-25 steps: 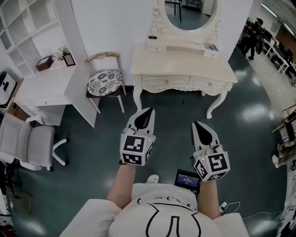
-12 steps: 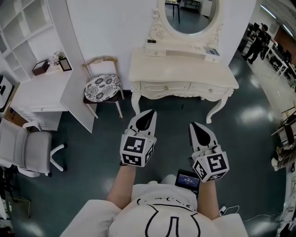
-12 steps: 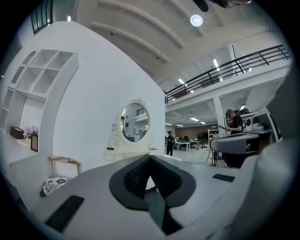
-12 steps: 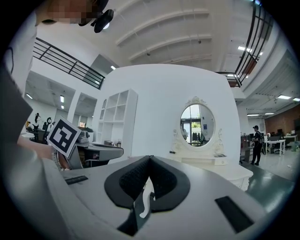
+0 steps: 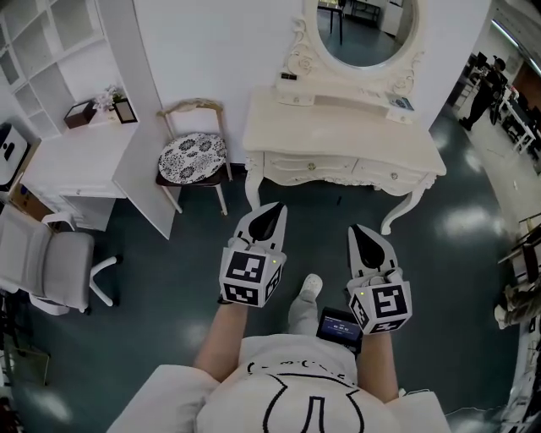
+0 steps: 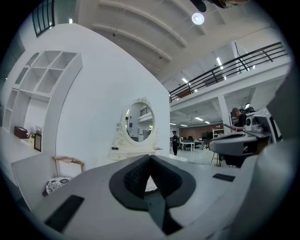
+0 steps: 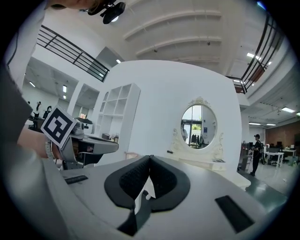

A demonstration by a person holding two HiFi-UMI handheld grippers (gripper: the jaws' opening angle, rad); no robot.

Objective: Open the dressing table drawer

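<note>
left gripper [image 5: 270, 210]: jaws shut tip to tip, nothing between them; held level, aimed at the table front.
right gripper [image 5: 362, 234]: same, closed and empty; beside the left one with a gap between the two.
dressing table [image 5: 338, 118]: cream, carved, back against the white wall, ahead of both grippers and well apart from them.
drawers: left drawer [image 5: 309, 164] and right drawer [image 5: 391, 175] side by side under the top, both flush and shut, one small knob each.
mirror [image 5: 368, 25]: oval, upright at the table's rear edge.
table edges: scalloped front edge; curved legs splay outward at the corners.
left limit: wooden chair [image 5: 193, 154] with a patterned cushion, just beside the table's left end; white desk [image 5: 72, 161] and office chair [image 5: 46, 262] further left.
right limit: open floor past the right leg.
approach lane: bare dark green floor [image 5: 169, 279] between the grippers and the drawer fronts.
underfoot: shoe [image 5: 311, 286] low between the grippers.
</note>
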